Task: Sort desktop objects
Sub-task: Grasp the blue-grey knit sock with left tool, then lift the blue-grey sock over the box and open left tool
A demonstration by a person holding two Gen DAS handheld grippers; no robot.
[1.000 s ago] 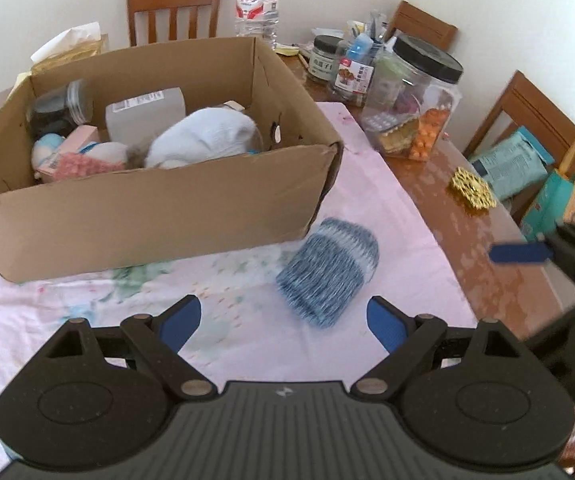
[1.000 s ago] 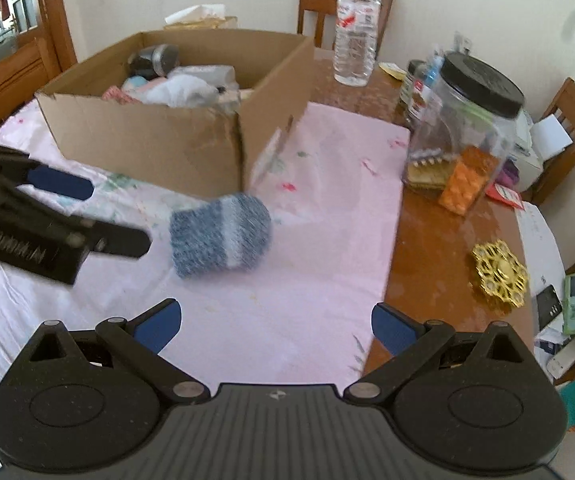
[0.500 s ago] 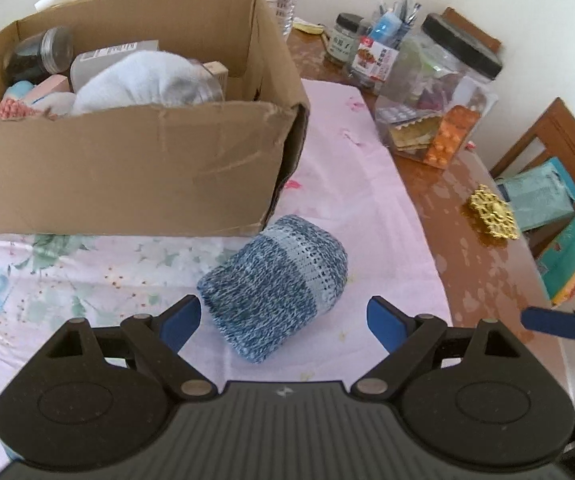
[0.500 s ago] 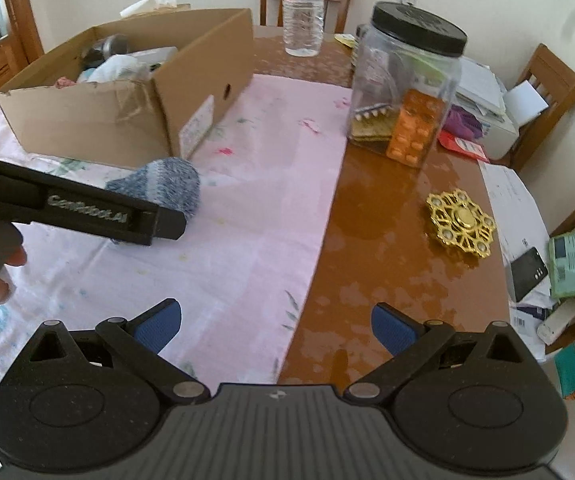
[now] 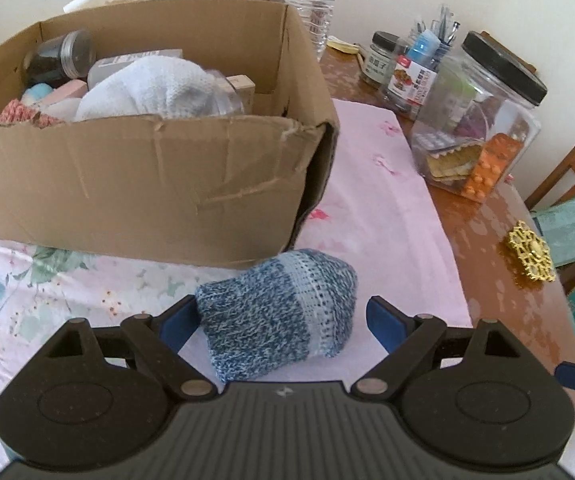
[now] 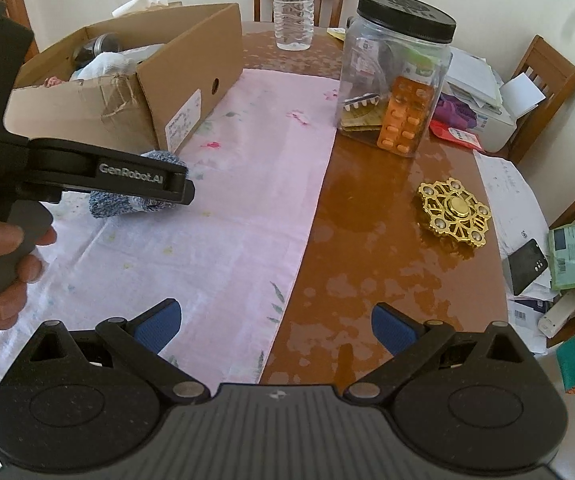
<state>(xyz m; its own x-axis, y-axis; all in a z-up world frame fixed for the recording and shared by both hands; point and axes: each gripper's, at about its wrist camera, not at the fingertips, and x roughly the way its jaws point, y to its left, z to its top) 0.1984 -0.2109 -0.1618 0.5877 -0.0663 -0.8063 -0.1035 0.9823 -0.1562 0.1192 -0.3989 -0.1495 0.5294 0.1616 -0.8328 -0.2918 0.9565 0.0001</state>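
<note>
From the left wrist view, the left claw (image 5: 279,320) is spread wide, and the rolled blue knit sock (image 5: 279,312) lies between its blue pads on the pink floral cloth (image 5: 383,200), not yet squeezed; one pad looks to be touching the roll's left end, the other stands apart from it. The sock sits just in front of the cardboard box (image 5: 147,184), near its right corner. The box already holds a fair share of the sorting: a white knit bundle (image 5: 147,88), a dark jar with a metal lid (image 5: 63,56), a pink item and a few other pieces. My judgement is that the job is well under way, with this sock the item now in hand.

From the right wrist view, the right claw (image 6: 273,326) is released and holds nothing, hanging over the edge of the cloth where it meets the bare wooden bench (image 6: 367,240). A hand (image 6: 11,264) grips the left tool at the frame's left. Still out on the bench are a gold spinner-like ornament (image 6: 453,212), a clear jar with a black lid (image 6: 399,80) holding blister packs, a water bottle (image 6: 293,4), and loose papers at the far right. Whether all of these belong in the box I cannot tell, but the ornament looks a likely next item.
</note>
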